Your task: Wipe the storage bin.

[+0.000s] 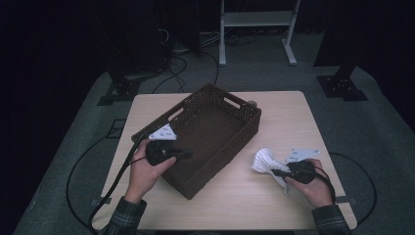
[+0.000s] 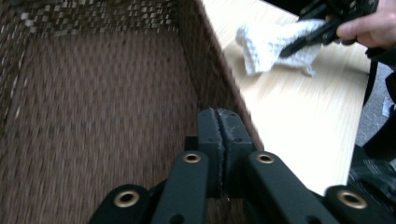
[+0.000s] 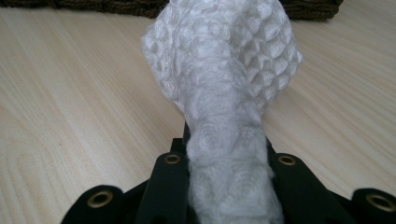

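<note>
A brown woven basket (image 1: 230, 147) stands at an angle on the middle of the table. My left gripper (image 1: 188, 153) hangs over its near left part. In the left gripper view its jaws (image 2: 219, 122) are pressed together with nothing between them, above the basket's bare floor (image 2: 102, 93). A white waffle-knit cloth (image 1: 264, 160) lies to the right of the basket. My right gripper (image 1: 274, 172) is shut on it. In the right gripper view the cloth (image 3: 224, 70) bulges out from between the jaws, just above the tabletop. The left gripper view also shows the cloth (image 2: 266, 44) pinched by the right gripper (image 2: 289, 49).
The light wooden table (image 1: 293, 112) has bare room behind and in front of the basket. Its right edge lies close to my right hand. On the floor beyond are cables, dark stand bases (image 1: 342, 85) and a white frame (image 1: 257, 29).
</note>
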`<state>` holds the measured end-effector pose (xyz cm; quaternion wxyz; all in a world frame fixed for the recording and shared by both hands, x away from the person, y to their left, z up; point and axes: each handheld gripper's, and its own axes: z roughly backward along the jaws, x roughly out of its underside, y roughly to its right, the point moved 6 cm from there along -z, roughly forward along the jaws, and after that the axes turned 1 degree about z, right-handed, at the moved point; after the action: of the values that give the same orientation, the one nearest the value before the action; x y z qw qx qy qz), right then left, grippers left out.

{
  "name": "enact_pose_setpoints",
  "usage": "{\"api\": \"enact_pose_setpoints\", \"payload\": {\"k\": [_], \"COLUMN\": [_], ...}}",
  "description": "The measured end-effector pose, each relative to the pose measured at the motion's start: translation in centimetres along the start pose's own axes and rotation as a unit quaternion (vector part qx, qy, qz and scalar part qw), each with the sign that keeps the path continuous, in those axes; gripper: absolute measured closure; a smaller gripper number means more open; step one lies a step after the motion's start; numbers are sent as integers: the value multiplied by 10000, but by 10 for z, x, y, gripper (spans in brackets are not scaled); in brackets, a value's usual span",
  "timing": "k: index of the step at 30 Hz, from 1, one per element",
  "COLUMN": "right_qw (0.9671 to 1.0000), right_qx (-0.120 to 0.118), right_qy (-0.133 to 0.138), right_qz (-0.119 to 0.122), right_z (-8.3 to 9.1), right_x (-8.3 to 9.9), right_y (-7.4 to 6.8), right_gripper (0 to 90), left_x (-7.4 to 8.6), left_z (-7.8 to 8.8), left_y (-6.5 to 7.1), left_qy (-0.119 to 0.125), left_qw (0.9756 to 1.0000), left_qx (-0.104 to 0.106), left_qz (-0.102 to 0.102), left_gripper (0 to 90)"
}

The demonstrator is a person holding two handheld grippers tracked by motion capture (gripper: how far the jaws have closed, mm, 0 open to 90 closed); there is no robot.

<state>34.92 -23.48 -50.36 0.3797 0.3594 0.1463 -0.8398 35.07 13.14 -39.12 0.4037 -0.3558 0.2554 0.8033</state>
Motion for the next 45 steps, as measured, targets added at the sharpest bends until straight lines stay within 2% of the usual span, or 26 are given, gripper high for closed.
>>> {"api": "enact_pose_setpoints", "payload": {"k": [6, 13, 14, 22, 31, 37, 45], "right_qw": [10000, 10000, 10000, 9999, 9998, 9997, 9994], "right_qx": [3, 21, 38, 71, 97, 140, 183], "right_qy": [22, 17, 10, 42, 53, 50, 82], "right_qz": [-54, -83, -53, -131, -178, -192, -265], "right_z": [0, 0, 0, 3, 5, 7, 11], "right_x": [0, 0, 1, 1, 2, 4, 9], "right_y": [0, 1, 3, 4, 5, 8, 12], "right_gripper": [755, 755, 755, 755, 755, 755, 755], "left_x": [23, 41, 47, 63, 58, 47, 29], "left_z": [17, 31, 34, 33, 23, 6, -18], "left_y": [1, 3, 4, 4, 8, 13, 20], "left_qy": [89, 66, 79, -26, 40, 67, 44], "left_qw": [9998, 9998, 9996, 9995, 9996, 9993, 9987], "left_qx": [64, -35, -49, -111, 42, 315, 517], "left_qz": [193, 208, 261, 303, 266, 172, 4], "left_gripper": [899, 898, 898, 896, 892, 893, 894]}}
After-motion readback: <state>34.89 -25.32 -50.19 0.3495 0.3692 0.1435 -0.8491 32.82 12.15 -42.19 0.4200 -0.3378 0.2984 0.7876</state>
